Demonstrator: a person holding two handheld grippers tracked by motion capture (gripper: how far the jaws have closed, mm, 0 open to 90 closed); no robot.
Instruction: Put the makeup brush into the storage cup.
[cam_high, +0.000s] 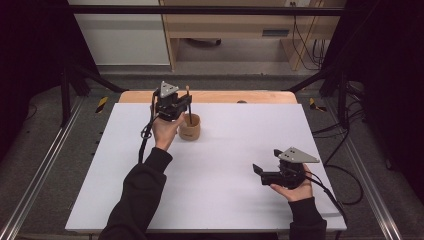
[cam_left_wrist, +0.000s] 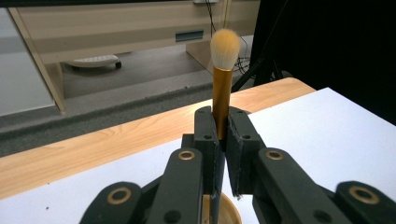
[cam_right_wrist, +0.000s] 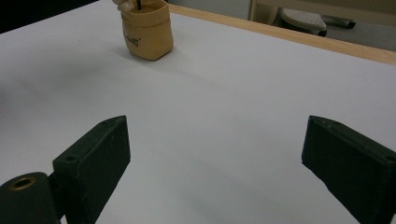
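Left gripper (cam_left_wrist: 223, 140): jaws clamped tight on the gold handle of a makeup brush (cam_left_wrist: 222, 88). Brush stands upright, pale bristle head up, clear above the pads. Its dark lower shaft runs down between the jaws into the cup (cam_left_wrist: 223, 213) directly below.

High view: left gripper (cam_high: 186, 103) sits just over the cup (cam_high: 190, 127), on its left side, with the brush (cam_high: 188, 102) vertical and its lower end inside the cup mouth. Whether the tip touches the cup bottom: cannot tell. Left hand (cam_high: 165, 129) is just left of the cup.

Cup is tan, soft-looking, with small print on its side. It stands upright on the white mat (cam_high: 225, 165), toward the mat's far edge, left of centre. Wooden table edge (cam_high: 225, 96) shows just beyond the cup.

Right gripper (cam_right_wrist: 215, 158): jaws wide apart, nothing between them, just bare mat (cam_right_wrist: 233, 102). It points at the cup (cam_right_wrist: 145, 32) from well away, cup at upper left of that view, dark shaft visible in its mouth.

High view: right gripper (cam_high: 259, 171) sits low over the mat, well apart from the cup, near and to the right of it, held by the right hand (cam_high: 295, 187).
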